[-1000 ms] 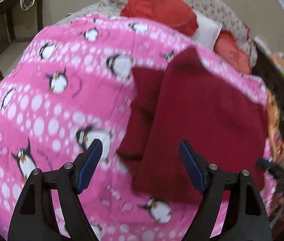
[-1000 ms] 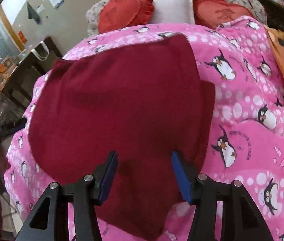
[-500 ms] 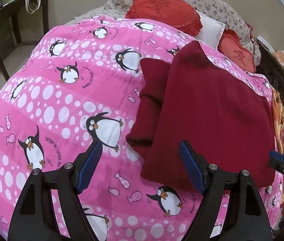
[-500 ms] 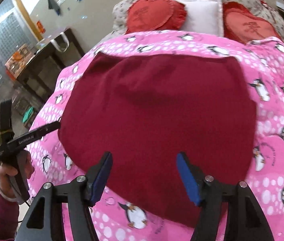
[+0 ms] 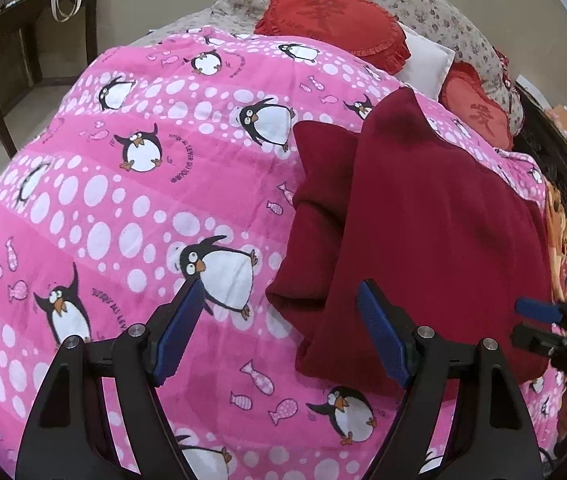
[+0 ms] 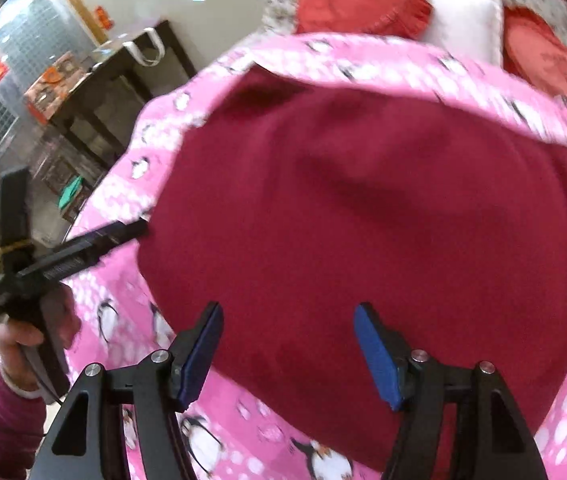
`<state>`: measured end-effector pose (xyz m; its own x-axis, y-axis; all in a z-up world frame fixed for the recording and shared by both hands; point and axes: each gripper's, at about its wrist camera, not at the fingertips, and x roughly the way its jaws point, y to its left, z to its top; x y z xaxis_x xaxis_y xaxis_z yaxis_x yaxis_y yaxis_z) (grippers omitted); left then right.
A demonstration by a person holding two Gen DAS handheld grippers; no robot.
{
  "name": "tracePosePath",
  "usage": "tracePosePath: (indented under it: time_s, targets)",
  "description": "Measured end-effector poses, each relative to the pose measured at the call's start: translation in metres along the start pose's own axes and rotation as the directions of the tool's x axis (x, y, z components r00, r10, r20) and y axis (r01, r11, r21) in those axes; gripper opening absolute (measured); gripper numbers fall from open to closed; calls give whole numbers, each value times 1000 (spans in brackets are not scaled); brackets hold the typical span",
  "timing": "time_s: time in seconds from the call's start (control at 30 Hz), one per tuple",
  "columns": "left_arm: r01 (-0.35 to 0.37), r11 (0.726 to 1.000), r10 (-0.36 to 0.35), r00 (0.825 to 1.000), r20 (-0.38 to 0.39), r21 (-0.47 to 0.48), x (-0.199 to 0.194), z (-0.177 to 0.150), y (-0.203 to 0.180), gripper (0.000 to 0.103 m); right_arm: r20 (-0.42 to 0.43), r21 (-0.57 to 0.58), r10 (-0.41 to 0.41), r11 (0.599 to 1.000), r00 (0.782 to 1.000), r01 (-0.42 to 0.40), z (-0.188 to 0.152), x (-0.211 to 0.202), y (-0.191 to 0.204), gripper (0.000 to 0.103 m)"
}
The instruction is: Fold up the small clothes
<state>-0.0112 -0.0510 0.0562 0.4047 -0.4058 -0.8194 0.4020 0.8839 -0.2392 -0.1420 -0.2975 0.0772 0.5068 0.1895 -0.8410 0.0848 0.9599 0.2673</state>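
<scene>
The dark red garment lies flat on the pink penguin blanket that covers the bed. One side section is already turned in: a narrower folded strip shows along the garment's left edge in the left wrist view.

**Jaw state**
- Left gripper: jaws released, nothing between them. It hangs above the blanket just beside the garment's near left corner.
- Right gripper: jaws released and just opened wider; no cloth is pinched between them. It hangs above the garment's near edge. The right wrist view is blurred by motion.

**Position reference (garment as landmark)**
- The two red heart cushions and the white pillow lie beyond the garment's far edge, at the head of the bed.
- The dark side table stands off the bed, well apart from the garment.

**Judged hazards for the next fold**
1. Pinching the blanket together with the garment. Cause: both are soft, and the garment edge lies directly on the blanket.
2. Catching only the top layer. Cause: the folded strip is stacked; a shallow bite would peel it open and undo the fold.
3. A skewed fold. Cause: the two grippers taking hold at unequal points along the near edge.
4. Dragging the garment. Cause: plush blanket offers little anchoring.
</scene>
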Motion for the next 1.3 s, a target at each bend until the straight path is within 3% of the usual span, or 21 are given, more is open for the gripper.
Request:
tracePosePath:
  time_s: [0.2,0.37,0.53,0.7,0.8,0.87,0.93,1.0,1.17,1.23,1.3]
  targets:
    - [46,998,-47,999,-10,-35,10,1,4,79,54,-143,34,989,998,-26,52,11,44,66]
    - [87,994,-88,996,-22,-72,22,3,10,79,58,-303,69,952,996,-49,98,33,90,66]
    - [129,986,-132,991,-23,-106,29,5,16,79,9,-398,22,917,1000,-16,141,71,119,65]
    - [148,983,-150,989,-2,-106,34,2,16,79,-71,-490,-56,872,996,14,155,117,133,59]
    - [160,982,-160,987,7,-104,34,1,16,79,-119,-533,-103,846,988,25,155,145,134,48]
    - [167,981,-167,986,8,-101,36,0,14,79,-107,-590,-177,803,978,80,149,152,135,18]
    - [183,978,-183,983,14,-102,36,-1,15,79,-92,-616,-209,780,974,109,146,151,133,12]
    - [193,976,-192,981,22,-105,36,-2,17,79,-80,-602,-219,788,972,128,150,148,130,10]
    - [187,978,-184,982,31,-98,34,-8,21,79,-50,-496,-210,854,976,158,164,155,117,8]
    - [182,979,-181,983,28,-94,35,-6,19,76,-19,-492,-228,850,974,189,160,160,118,8]
    - [188,978,-186,982,21,-88,33,-6,18,68,-20,-462,-197,871,980,166,159,153,120,8]
